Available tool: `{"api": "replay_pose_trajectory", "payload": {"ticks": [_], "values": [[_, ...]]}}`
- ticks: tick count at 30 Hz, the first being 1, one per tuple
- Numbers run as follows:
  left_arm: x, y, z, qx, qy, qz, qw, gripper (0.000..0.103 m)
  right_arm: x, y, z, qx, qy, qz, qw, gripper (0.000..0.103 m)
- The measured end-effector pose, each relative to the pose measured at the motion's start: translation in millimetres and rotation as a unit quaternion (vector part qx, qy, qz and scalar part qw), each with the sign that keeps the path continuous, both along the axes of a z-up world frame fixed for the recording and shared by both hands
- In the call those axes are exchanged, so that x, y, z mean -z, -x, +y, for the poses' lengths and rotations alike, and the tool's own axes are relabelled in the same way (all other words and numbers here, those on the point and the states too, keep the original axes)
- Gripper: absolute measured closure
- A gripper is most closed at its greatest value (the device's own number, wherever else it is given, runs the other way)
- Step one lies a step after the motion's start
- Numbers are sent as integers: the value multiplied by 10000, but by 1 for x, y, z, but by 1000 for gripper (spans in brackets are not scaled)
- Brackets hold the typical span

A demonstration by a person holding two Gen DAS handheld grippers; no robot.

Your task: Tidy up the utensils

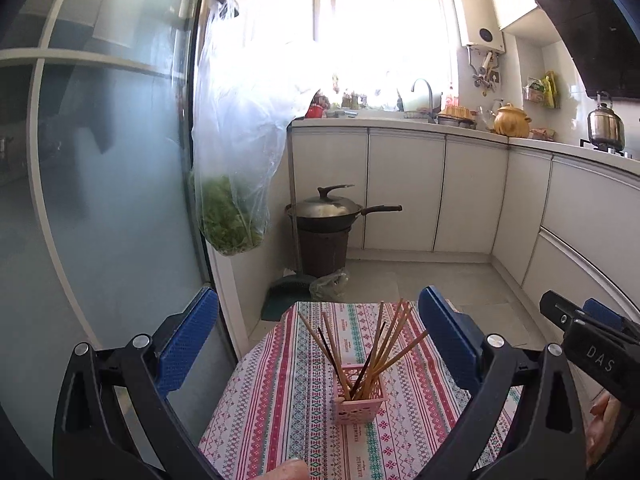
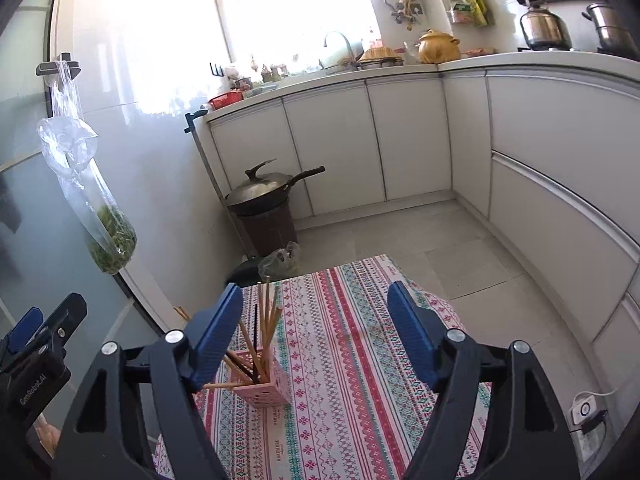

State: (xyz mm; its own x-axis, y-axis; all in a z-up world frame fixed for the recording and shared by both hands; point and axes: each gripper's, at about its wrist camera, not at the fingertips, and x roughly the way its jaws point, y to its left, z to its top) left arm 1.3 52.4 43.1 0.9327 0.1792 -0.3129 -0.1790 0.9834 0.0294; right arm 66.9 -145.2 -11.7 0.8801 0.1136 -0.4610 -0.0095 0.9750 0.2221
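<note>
Sunlit kitchen ahead, white cabinets curving round, and below me the striped patterned cloth on the counter (image 1: 280,400). From my left wrist: my left claw (image 1: 318,344) gapes wide, nothing between its blue pads. The small pink perforated plastic holder (image 1: 360,402) stands centred on the cloth, thin wooden and dark chopsticks (image 1: 384,344) fanning upward from it. Light, stiff, slippery sticks; I'd pinch them mid-shaft, and that holder looks tippy. My right claw (image 1: 576,320) pokes in at the edge.

Right wrist now: right claw (image 2: 316,328) spread, empty too. Its left pad hides part of the holder (image 2: 268,392) and sticks (image 2: 264,332). I can't count the sticks.
</note>
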Motion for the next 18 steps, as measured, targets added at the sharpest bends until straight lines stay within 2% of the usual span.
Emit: {"api": "replay_pose_trajectory", "payload": {"ticks": [5,9,14,18], "values": [[4,10,-16,102,102,-139,9998,7,4,19,-10,463,285,-170,9984,7],[8,10,-24,265,136,-135,9995,7,8,30,-20,1062,497,-258,9928,7],[18,4,-33,293,87,-33,9995,7,15,31,-35,1201,350,-225,9919,7],[26,-5,-36,306,85,118,9994,7,22,25,-39,1135,295,16,9931,7]]}}
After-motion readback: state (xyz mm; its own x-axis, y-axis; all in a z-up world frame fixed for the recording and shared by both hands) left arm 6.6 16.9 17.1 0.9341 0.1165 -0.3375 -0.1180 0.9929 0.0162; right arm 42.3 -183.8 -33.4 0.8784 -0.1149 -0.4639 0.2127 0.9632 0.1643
